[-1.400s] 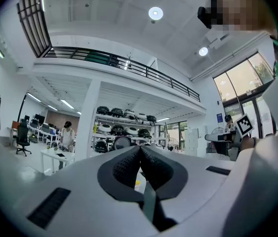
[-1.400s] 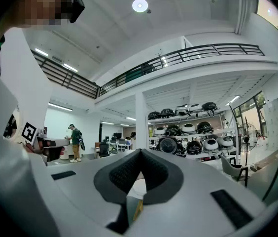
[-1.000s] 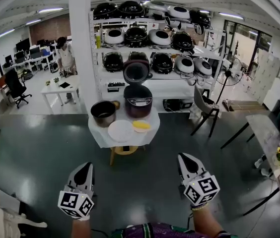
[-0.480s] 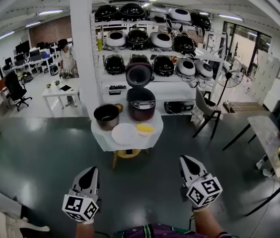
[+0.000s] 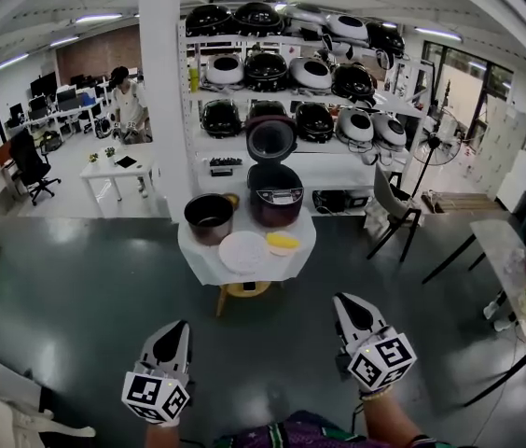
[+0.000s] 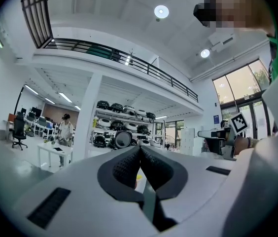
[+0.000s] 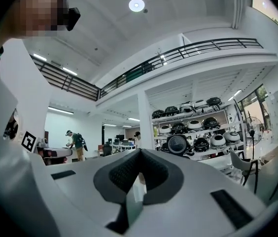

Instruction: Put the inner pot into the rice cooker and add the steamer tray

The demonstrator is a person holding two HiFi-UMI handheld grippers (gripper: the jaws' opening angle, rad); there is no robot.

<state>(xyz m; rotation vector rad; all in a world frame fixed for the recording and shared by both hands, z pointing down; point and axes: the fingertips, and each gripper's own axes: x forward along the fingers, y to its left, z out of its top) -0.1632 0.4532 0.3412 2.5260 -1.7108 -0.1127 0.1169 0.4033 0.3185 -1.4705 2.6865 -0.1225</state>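
Presently at approach stage: left gripper (image 5: pixel 177 332) and right gripper (image 5: pixel 347 304) both closed, empty, well short of the table (image 5: pixel 201 260). Next move likely requires opening jaws on the inner pot (image 5: pixel 209 218) at the table's left edge.

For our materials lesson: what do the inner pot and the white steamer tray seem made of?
Inner pot: probably metal with a dark coating, its rim catching the light. Steamer tray: likely plastic, matte white and flat, though too small to be sure.

Rice cooker (image 5: pixel 275 194) is dark maroon, inner pot (image 5: pixel 209 217) black, steamer tray (image 5: pixel 243 252) white like the tablecloth (image 5: pixel 202 267), and the dish (image 5: pixel 282 242) yellow. Left gripper (image 5: pixel 181 326) and right gripper (image 5: pixel 342 300) have black-and-white square markers.
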